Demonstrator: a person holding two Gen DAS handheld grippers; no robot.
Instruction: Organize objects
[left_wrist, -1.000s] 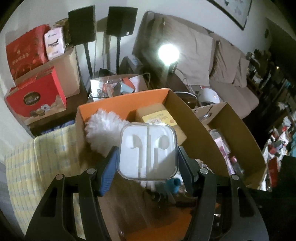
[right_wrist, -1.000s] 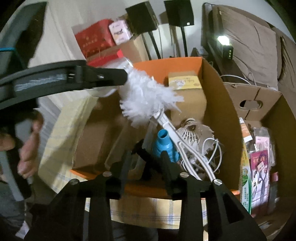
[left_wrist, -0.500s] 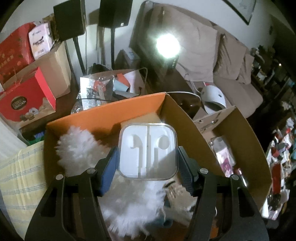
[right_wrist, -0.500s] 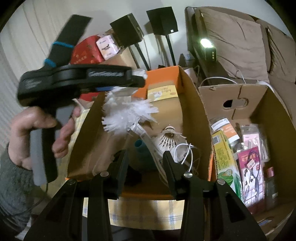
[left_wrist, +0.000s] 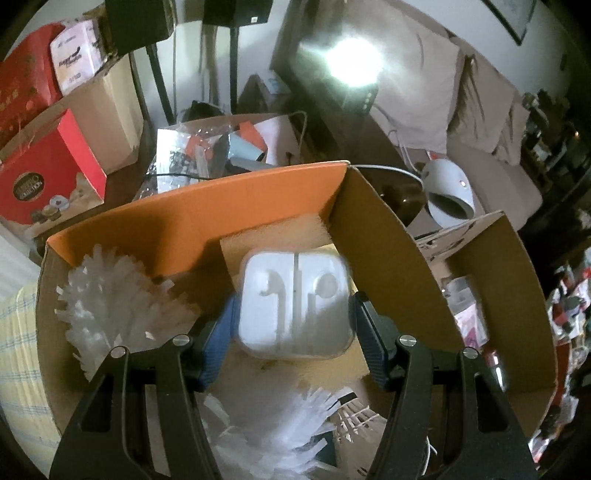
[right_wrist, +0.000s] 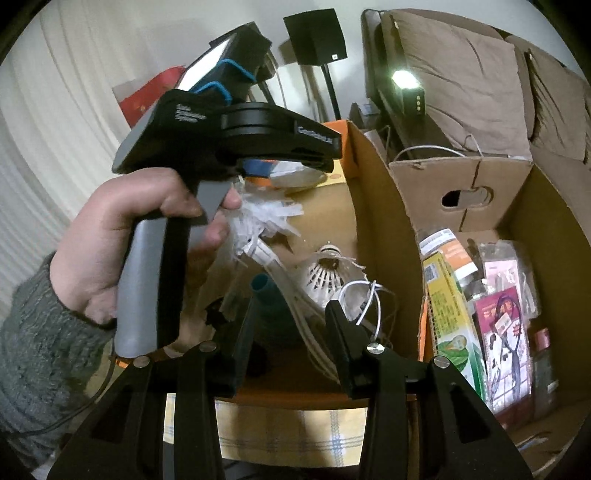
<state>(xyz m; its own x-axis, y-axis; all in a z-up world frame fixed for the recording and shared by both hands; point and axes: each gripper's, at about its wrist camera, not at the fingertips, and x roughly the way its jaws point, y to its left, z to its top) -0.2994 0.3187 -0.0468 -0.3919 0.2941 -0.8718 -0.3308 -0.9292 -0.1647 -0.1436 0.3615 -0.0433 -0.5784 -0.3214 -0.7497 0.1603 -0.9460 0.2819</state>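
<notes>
**We are lowering the earphone case into the orange box; letting go comes next.**

Left wrist view: our left gripper (left_wrist: 293, 325) stands about half open, and its jaws have just been opening a little. The white earphone case (left_wrist: 294, 304) sits between the blue pads (left_wrist: 218, 343); it looks loose on the right side, so we cannot tell whether the pads still press on it. It hangs inside the orange box (left_wrist: 207, 206), above a tan carton (left_wrist: 273, 240) and beside the white feathery duster (left_wrist: 118, 306). The case is nearly square, face toward the camera, its moulded stems running toward the gripper. Next, we judge, the jaws must widen and back away.

Right wrist view: our right gripper (right_wrist: 290, 334) is part open and holds nothing, over the shuttlecock (right_wrist: 327, 271) and a teal tube (right_wrist: 264, 291). The hand (right_wrist: 122, 236) grips the left tool; the case is mostly hidden here.
</notes>
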